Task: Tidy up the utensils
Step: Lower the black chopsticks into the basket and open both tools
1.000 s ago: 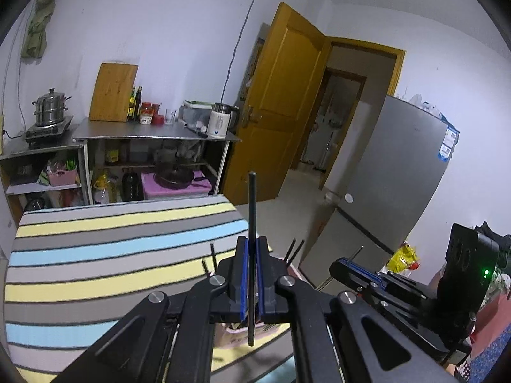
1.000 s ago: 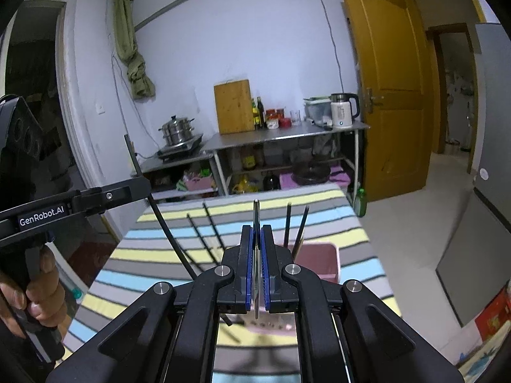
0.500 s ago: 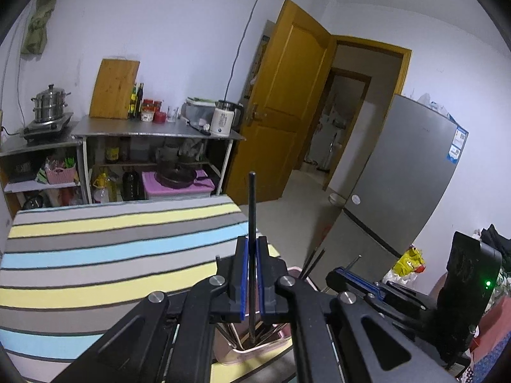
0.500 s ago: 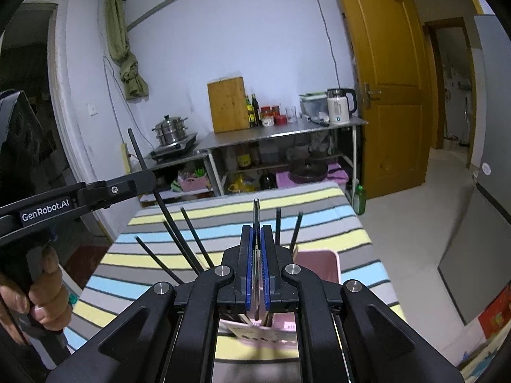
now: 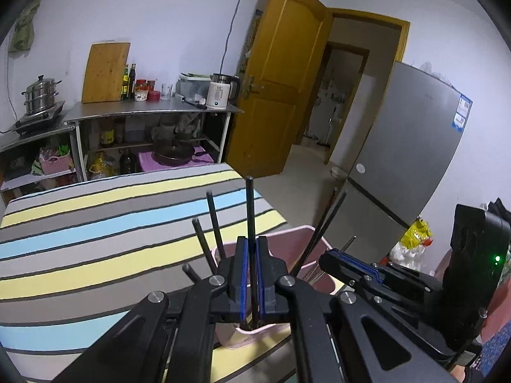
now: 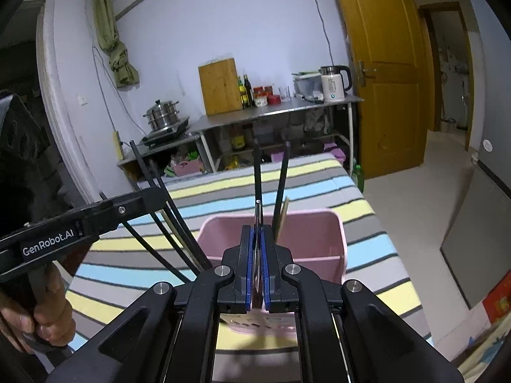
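A pink utensil bin (image 6: 319, 239) stands on the striped table (image 6: 319, 172), with several black chopsticks (image 6: 281, 178) leaning in it; it also shows in the left wrist view (image 5: 306, 239). My left gripper (image 5: 251, 274) is shut on a black chopstick (image 5: 249, 210), held upright over the bin's near edge. My right gripper (image 6: 257, 255) is shut on a thin metal utensil (image 6: 257, 220), directly over the bin. The left gripper arm (image 6: 73, 233) enters the right wrist view from the left.
A metal shelf (image 5: 150, 111) at the back holds a kettle (image 5: 220, 91), a cutting board and jars. A steel steamer pot (image 5: 40, 94) sits left. A yellow door (image 5: 281, 73) and a grey fridge (image 5: 408, 146) stand right of the table.
Both grippers have moved forward and down toward the pink bin, which now sits right under them. The held chopstick and metal utensil stay gripped.
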### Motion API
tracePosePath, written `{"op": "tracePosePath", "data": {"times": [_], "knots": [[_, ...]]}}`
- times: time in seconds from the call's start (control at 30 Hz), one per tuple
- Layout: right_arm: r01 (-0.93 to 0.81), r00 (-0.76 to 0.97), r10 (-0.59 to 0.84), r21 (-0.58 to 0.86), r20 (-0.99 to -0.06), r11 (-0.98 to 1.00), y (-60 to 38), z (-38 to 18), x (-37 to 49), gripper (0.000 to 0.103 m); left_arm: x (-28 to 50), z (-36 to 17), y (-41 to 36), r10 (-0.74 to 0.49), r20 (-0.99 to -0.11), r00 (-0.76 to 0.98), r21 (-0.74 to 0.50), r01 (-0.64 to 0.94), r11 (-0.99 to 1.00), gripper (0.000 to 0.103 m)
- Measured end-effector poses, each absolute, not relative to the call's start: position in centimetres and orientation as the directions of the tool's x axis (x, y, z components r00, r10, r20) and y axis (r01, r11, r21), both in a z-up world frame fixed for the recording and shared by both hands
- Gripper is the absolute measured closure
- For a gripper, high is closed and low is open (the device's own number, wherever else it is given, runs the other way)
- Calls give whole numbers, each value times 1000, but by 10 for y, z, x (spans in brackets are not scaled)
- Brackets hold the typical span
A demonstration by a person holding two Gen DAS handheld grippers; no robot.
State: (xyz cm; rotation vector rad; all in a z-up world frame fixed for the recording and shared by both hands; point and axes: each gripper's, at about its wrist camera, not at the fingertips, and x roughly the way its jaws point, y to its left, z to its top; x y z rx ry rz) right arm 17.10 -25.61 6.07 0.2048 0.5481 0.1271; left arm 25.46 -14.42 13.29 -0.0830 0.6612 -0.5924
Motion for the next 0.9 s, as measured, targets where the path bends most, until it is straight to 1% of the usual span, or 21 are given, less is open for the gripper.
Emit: {"op": "tracePosePath", "data": {"times": [0.3, 0.4, 0.47, 0.53, 0.7, 0.8, 0.9], "knots": [[-69, 809, 201, 251, -552, 966, -254, 43, 176, 98, 249, 122, -145, -523, -570, 634, -228, 489, 842, 98], [-65, 809, 192, 239, -556, 969, -253, 44, 174, 97, 242, 124, -144, -521, -561, 643, -225, 488, 843, 93], [-63, 814, 184, 231, -550, 971, -253, 46, 170, 94, 239, 127, -143, -523, -553, 649, -228, 486, 844, 87], [-65, 819, 182, 227, -544, 972, -253, 49, 166, 92, 234, 129, -141, -521, -547, 656, -224, 484, 846, 84], [-68, 832, 172, 212, -527, 975, -253, 57, 154, 88, 222, 134, -133, -520, -531, 669, -220, 484, 847, 81], [-67, 841, 163, 200, -515, 978, -250, 62, 143, 87, 211, 138, -127, -517, -516, 683, -213, 482, 850, 77], [-66, 852, 151, 183, -502, 981, -246, 66, 133, 85, 198, 138, -119, -519, -500, 694, -213, 482, 850, 71]]}}
